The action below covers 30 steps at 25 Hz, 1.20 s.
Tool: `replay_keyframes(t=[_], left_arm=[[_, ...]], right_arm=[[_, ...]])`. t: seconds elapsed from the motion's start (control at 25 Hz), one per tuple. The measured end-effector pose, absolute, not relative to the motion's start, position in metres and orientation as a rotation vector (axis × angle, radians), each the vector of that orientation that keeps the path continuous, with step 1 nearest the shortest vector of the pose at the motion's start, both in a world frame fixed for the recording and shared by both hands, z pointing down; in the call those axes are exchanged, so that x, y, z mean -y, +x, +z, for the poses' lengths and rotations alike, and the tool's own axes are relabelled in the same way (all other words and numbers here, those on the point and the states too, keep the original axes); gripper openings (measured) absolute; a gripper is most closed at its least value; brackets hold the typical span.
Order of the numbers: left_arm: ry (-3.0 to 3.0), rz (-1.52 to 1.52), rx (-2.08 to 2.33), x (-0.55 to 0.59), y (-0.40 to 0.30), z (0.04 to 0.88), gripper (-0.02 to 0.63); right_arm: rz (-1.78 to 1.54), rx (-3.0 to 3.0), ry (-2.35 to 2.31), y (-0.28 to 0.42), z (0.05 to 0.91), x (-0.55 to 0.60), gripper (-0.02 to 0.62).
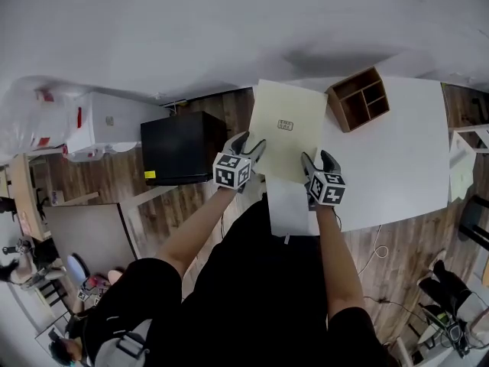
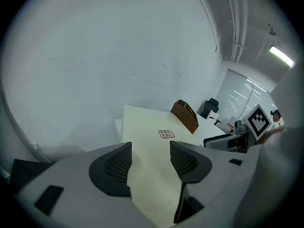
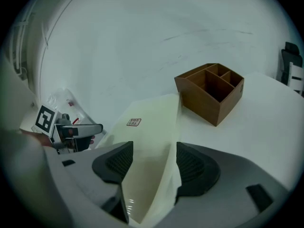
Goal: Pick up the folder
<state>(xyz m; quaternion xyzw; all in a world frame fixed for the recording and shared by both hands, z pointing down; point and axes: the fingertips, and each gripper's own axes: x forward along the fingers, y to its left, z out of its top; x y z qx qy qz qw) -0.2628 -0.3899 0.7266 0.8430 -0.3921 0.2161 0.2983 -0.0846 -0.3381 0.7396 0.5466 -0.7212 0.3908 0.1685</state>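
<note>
Pale yellow flat paper folder (image 1: 286, 128): near edge lies between both tools' jaws and extends ahead of them over the white table (image 1: 405, 159).
Left gripper (image 1: 248, 147): jaws wide, unclamped.
Right gripper (image 1: 319, 160): likewise.
Brown wooden compartment box (image 1: 357, 98): ahead-right of the right gripper.

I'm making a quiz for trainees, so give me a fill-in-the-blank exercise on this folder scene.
The pale yellow folder sits between the open jaws of ____ grippers: left gripper and right gripper.
In the head view, the wooden organizer stands to the folder's ____.
The organizer rests on a ____ table.
Missing words: both; right; white.
</note>
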Motion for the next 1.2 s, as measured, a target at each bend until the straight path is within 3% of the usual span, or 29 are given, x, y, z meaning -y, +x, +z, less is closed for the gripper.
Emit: replay_keyframes(t=[0.28, 0.56, 1.2], left_arm=[[2.104, 0.509, 0.975, 0.406, -0.269, 0.751, 0.273], [2.09, 0.522, 1.001, 0.41, -0.276, 0.749, 0.316], [1.984, 0.52, 0.779, 0.406, -0.271, 0.79, 0.339]], right_arm=[[1.388, 1.994, 1.521, -0.087, 0.769, 0.343, 0.302], [1.397, 2.007, 1.505, -0.093, 0.766, 0.349, 0.304], [1.453, 1.953, 1.422, -0.104, 0.779, 0.347, 0.305]])
